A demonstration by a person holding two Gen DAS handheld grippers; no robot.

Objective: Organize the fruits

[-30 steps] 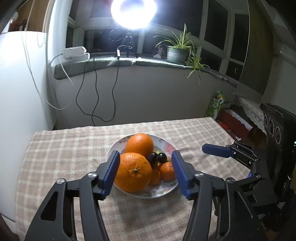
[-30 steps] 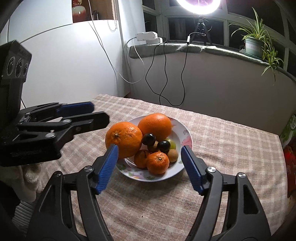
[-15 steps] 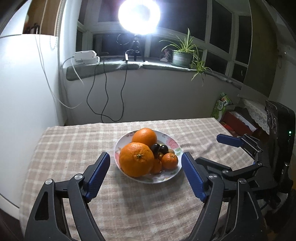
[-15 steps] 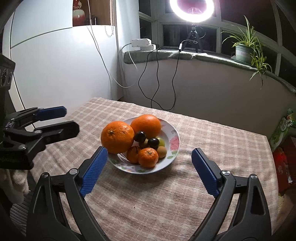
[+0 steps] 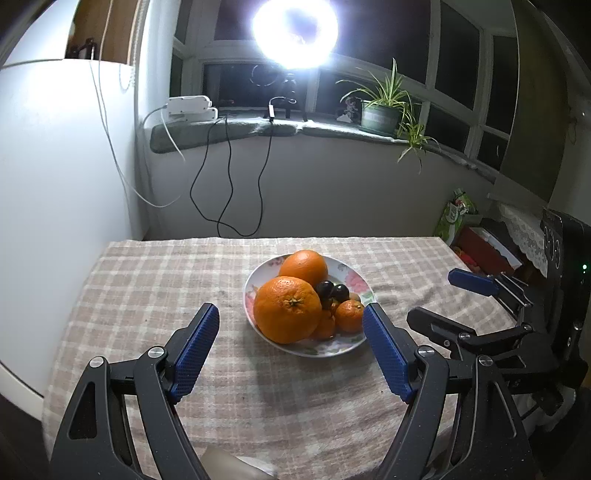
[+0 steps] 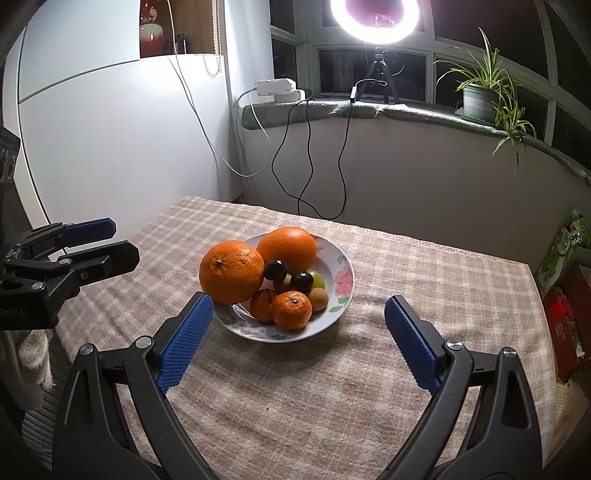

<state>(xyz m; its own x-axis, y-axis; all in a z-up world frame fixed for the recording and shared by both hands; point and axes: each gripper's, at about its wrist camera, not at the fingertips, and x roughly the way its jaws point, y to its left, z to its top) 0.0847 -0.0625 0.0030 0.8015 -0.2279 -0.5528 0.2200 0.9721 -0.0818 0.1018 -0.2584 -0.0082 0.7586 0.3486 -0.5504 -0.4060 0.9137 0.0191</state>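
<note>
A flowered white plate point(image 5: 355, 283) point(image 6: 341, 275) sits mid-table. It holds two large oranges point(image 5: 287, 308) point(image 6: 231, 271), two small mandarins point(image 6: 292, 309), dark grapes point(image 6: 302, 281), a green grape and a kiwi point(image 6: 318, 298). My left gripper point(image 5: 290, 317) is open and empty, held back in front of the plate. My right gripper point(image 6: 297, 314) is open and empty, also short of the plate. Each gripper shows in the other's view, the right one point(image 5: 443, 304) and the left one point(image 6: 110, 240).
A checked cloth point(image 5: 147, 295) covers the table. A white cabinet point(image 6: 110, 129) stands left. Cables hang from the sill point(image 6: 314, 166). A potted plant point(image 6: 480, 99) and a ring light point(image 6: 375, 16) stand at the window. Boxes and a green bag point(image 6: 565, 247) lie right.
Both grippers have pulled back from the plate and opened wider. The large orange that lay between the left fingers stays on the plate.
</note>
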